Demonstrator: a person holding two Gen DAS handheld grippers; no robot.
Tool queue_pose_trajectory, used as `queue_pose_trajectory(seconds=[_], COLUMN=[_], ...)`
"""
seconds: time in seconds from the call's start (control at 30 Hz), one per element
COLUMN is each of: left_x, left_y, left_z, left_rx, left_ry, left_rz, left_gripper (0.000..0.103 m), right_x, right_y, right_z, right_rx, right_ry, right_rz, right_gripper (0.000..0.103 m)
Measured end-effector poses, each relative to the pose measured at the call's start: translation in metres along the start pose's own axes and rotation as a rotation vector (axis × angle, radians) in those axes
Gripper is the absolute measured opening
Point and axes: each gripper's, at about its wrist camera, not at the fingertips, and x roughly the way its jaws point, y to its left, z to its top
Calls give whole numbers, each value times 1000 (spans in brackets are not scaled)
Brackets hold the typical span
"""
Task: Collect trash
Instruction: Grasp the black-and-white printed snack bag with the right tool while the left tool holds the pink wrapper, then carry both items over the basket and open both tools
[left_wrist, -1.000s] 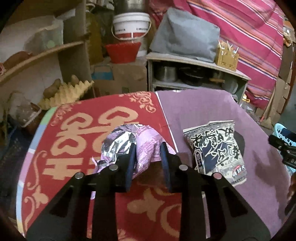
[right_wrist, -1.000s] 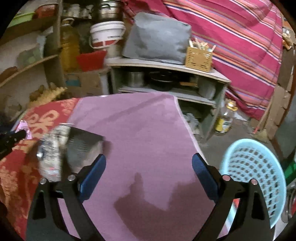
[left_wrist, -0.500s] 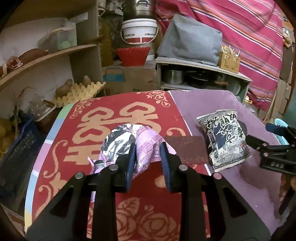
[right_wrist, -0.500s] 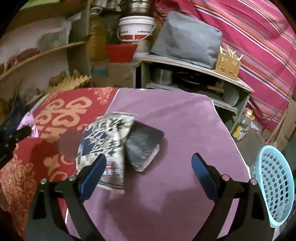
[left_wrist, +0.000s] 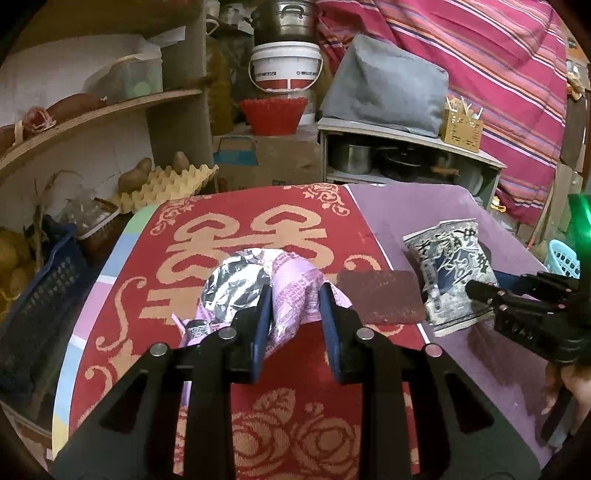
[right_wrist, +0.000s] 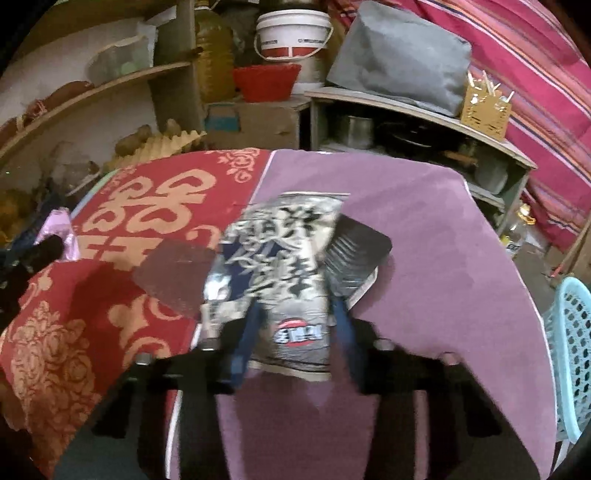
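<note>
My left gripper is shut on a crumpled pink and silver foil wrapper and holds it over the red patterned cloth. My right gripper has its blue pads on both sides of the lower end of a black and white snack bag that lies on the purple cloth; the view is blurred. The snack bag and the right gripper also show at the right of the left wrist view. A black ribbed tray lies under the bag's right side.
A dark red square pad lies between wrapper and bag. A light blue basket stands on the floor to the right of the table. Shelves with pots, a white bucket and egg trays stand behind.
My right gripper has swung left onto the snack bag and narrowed around its lower end. My left gripper has kept hold of the foil wrapper and pulled back a little.
</note>
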Motion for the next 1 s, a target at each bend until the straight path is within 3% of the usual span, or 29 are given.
queue_pose_trajectory(seconds=[0.07, 0.1, 0.27, 0.47, 0.63, 1.0], left_x=[-1, -1, -5, -19, -18, -14], left_y=[-1, -2, -11, -44, -76, -180], left_z=[1, 1, 6, 19, 26, 36], left_rx=[0, -1, -1, 41, 54, 147], left_ry=[-3, -4, -19, -75, -83, -95], left_rz=[0, 0, -7, -17, -60, -159], left_gripper=[25, 25, 24, 24, 24, 24], right_x=[-6, -9, -30, -61, -71, -111], right_y=[0, -1, -7, -49, -102, -210], right_z=[1, 1, 3, 6, 0, -13], right_rx=[-5, -9, -47, 16, 140, 217], right_ry=[-16, -21, -56, -101, -106, -178], right_rz=[27, 41, 84, 123, 167, -52], right_gripper=[21, 14, 9, 9, 9, 9])
